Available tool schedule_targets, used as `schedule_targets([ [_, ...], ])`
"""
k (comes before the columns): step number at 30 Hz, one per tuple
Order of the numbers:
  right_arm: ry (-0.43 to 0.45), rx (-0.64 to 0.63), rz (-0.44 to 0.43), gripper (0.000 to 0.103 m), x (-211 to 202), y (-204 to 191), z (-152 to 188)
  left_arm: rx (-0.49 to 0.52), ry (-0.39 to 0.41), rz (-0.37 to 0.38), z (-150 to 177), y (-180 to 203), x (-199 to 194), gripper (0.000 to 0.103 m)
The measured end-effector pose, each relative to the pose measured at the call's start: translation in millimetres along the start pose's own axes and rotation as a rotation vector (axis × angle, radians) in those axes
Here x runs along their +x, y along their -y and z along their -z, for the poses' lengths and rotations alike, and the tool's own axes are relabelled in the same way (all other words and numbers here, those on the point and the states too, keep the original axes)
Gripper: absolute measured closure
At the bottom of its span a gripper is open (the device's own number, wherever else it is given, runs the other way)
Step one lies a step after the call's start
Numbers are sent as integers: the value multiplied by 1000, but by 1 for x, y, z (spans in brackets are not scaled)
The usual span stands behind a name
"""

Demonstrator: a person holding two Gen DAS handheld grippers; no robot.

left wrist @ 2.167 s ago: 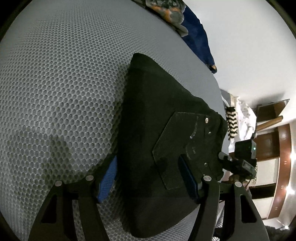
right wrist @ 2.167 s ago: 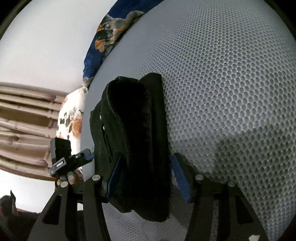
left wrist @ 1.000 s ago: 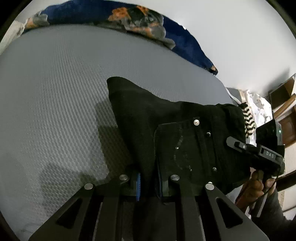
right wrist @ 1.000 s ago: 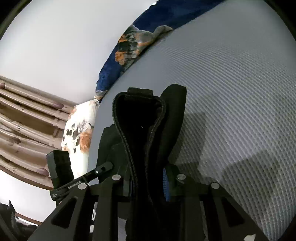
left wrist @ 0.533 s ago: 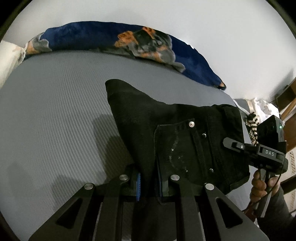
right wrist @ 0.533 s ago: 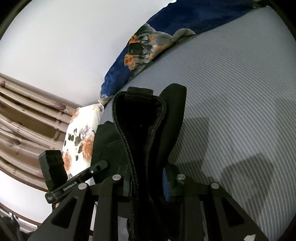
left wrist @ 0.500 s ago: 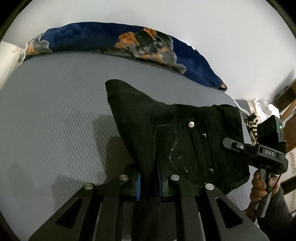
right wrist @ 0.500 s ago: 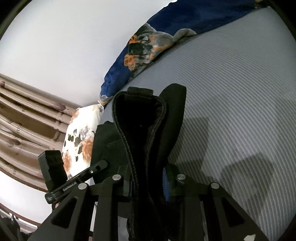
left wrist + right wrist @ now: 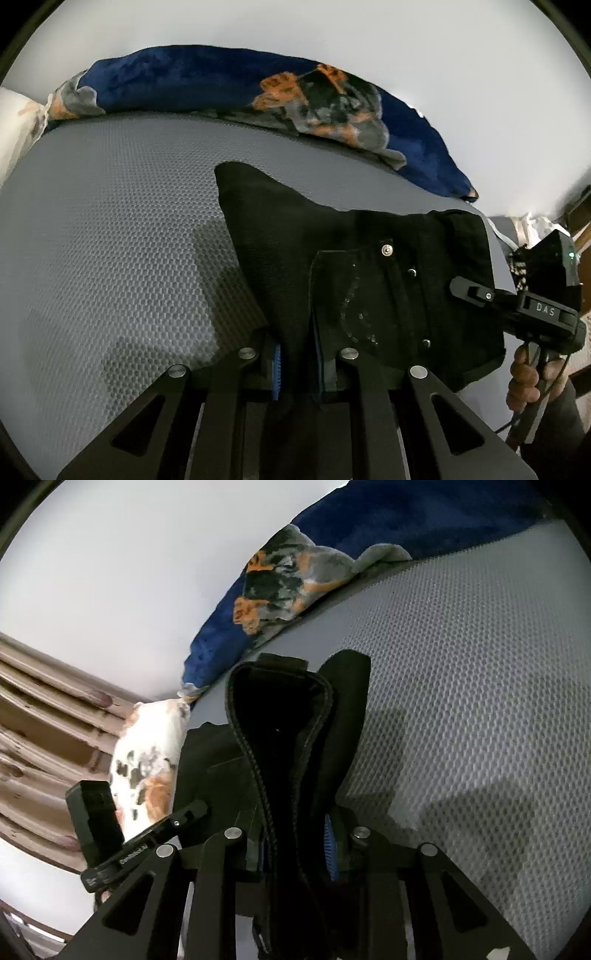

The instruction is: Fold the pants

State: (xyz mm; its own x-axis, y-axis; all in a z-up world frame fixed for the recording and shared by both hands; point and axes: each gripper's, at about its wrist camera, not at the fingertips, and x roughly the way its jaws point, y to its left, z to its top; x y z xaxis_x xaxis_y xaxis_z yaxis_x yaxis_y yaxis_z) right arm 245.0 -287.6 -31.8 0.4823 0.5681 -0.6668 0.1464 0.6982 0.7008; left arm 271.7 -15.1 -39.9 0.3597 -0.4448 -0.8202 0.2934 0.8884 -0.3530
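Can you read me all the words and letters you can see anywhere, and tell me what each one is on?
"DAS": white letters on the black body of the right gripper, seen from the left wrist view.
White lettering on the black arm of the left gripper, seen from the right wrist view: too small and tilted to read for sure.
No words on the black pants, the blue blanket or the grey mattress.
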Motion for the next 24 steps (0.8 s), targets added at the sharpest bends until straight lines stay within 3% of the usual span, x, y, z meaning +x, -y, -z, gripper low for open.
schedule_targets([
  [3,-7,-13,110,77,10,4,3,-15,-34,-40,7,-11,17,85],
  [5,-1,-8,171,65,13,11,8,-27,-40,-51,13,-18,24,78],
  [8,-3,-41,258,55,14,14,17,-56,-42,-64,22,-26,27,66],
  [10,-13,-53,297,52,13,15,25,-50,-44,-76,27,-28,27,63],
  [12,-6,-64,327,52,8,14,31,-34,-39,-101,33,-27,22,56],
  [17,36,-126,383,49,-10,-3,46,-19,-22,-200,47,-25,4,53],
  [24,128,-291,445,49,-42,-53,86,-4,71,-308,73,-5,-37,42],
])
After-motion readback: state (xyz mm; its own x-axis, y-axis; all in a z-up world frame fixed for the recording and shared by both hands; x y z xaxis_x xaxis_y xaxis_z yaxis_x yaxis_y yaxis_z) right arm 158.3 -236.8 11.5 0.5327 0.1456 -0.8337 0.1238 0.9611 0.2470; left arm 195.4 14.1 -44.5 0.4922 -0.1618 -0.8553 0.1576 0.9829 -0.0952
